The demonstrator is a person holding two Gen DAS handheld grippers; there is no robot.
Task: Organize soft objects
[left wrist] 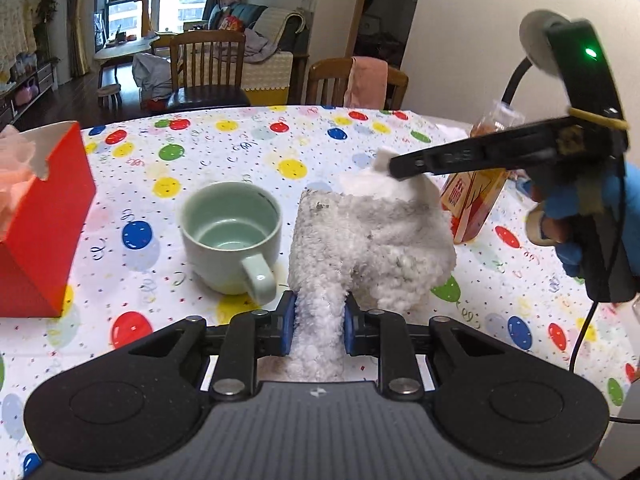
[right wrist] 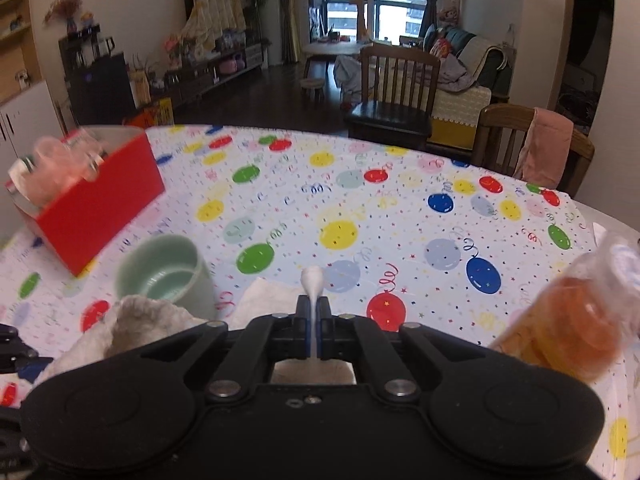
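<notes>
A fluffy white cloth [left wrist: 360, 232] hangs lifted above the balloon-print tablecloth [left wrist: 160, 160], held by both grippers. My left gripper [left wrist: 319, 312] is shut on one bunched end, its blue pads pressing the pile from both sides. My right gripper [left wrist: 394, 168], held by a blue-gloved hand [left wrist: 580, 216], is shut on the cloth's smooth white far corner. In the right wrist view that thin corner [right wrist: 312, 280] pokes up between the jaws of the right gripper [right wrist: 313, 312]. The fluffy part of the cloth [right wrist: 140, 316] sags at the lower left.
A pale green mug [left wrist: 230, 236] [right wrist: 168, 276] stands just left of the cloth. A red tissue box [left wrist: 40, 220] [right wrist: 100, 200] sits at the left edge. An orange packet [left wrist: 472, 200] [right wrist: 568, 320] stands to the right. Wooden chairs [left wrist: 208, 68] line the table's far side.
</notes>
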